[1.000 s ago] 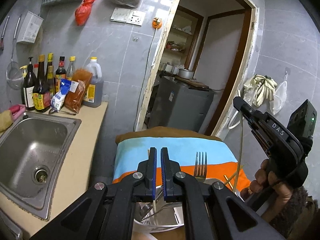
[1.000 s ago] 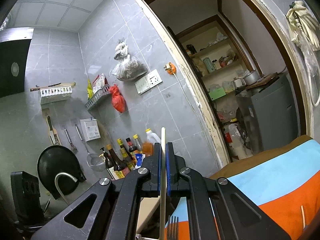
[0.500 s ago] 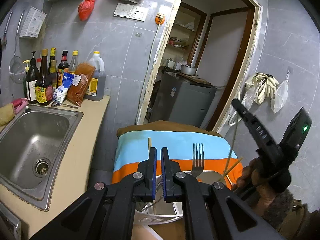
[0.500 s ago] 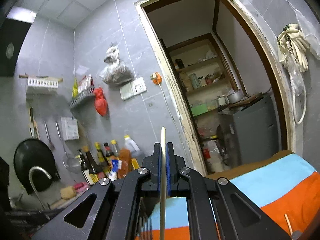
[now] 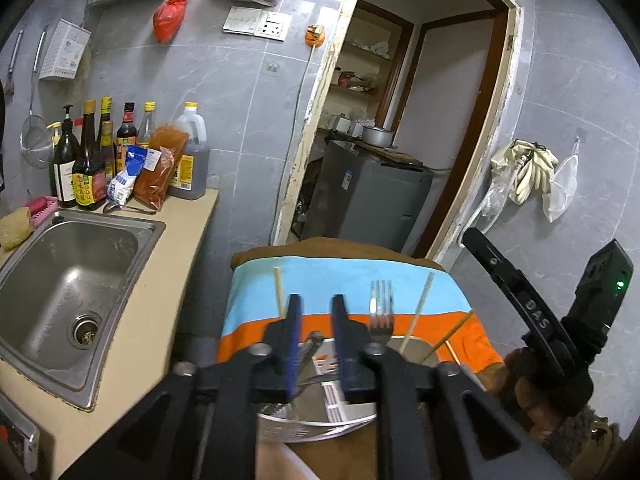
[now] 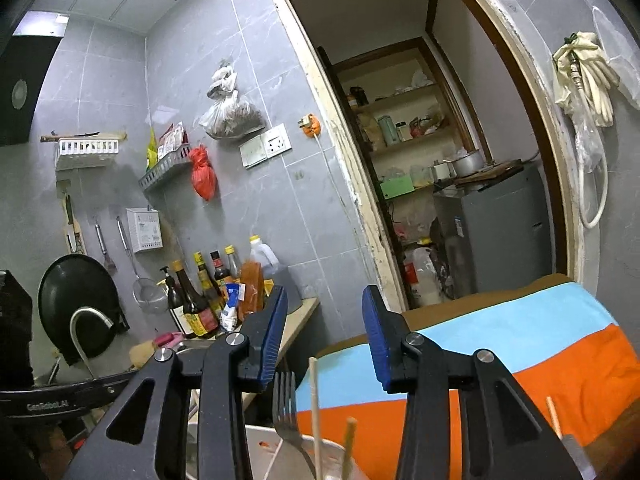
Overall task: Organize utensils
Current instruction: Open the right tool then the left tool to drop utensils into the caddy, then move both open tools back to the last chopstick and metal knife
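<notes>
Two chopsticks (image 5: 417, 312) & fork (image 5: 381, 312) stand upright, tines up.

**Utensil and kitchen item count**

You have one fork (image 5: 382, 312) standing upright in the holder. Four chopsticks (image 5: 418, 314) show around it in the left wrist view. Behind the one sink (image 5: 80, 280), six bottles (image 5: 90, 160) and one jug (image 5: 192, 156) stand on the counter (image 5: 176, 240). You hold two grippers.
</notes>
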`<action>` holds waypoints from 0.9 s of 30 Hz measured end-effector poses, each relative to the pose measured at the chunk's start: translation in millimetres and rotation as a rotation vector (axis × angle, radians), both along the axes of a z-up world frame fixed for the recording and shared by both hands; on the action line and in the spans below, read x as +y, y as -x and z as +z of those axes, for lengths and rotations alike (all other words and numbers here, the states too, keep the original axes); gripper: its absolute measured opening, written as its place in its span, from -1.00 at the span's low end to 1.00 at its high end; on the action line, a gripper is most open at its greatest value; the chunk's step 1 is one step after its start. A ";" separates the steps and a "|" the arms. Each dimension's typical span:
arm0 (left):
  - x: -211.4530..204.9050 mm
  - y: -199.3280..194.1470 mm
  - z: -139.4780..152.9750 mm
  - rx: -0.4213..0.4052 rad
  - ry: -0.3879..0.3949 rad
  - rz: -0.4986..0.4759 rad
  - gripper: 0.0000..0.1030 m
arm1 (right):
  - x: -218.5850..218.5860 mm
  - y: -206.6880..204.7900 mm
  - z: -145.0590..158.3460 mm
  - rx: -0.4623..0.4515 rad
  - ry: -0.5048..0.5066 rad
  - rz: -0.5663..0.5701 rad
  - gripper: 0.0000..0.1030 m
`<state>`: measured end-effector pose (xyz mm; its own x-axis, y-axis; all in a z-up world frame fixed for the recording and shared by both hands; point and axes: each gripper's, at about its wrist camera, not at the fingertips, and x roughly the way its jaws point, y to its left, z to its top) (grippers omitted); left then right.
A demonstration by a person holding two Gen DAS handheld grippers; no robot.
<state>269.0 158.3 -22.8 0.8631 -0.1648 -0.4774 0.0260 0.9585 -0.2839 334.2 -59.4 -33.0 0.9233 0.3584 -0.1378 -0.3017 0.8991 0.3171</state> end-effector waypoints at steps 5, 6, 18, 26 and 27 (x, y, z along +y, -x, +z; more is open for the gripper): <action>-14.9 6.0 9.2 -0.041 0.037 -0.005 0.02 | -29.5 17.4 18.3 0.005 0.022 -0.031 0.20; -18.6 6.9 10.6 -0.045 0.038 -0.006 0.07 | -36.6 21.7 22.8 0.007 0.030 -0.042 0.26; -93.1 13.6 32.4 -0.118 -0.011 -0.001 0.95 | -120.8 65.9 58.5 0.015 0.107 -0.166 0.97; -158.4 11.0 38.2 -0.156 -0.088 -0.052 0.98 | -174.2 76.0 59.6 0.052 0.155 -0.240 0.97; -164.0 10.5 38.0 -0.155 -0.089 -0.059 0.98 | -181.6 76.5 58.3 0.059 0.156 -0.249 0.97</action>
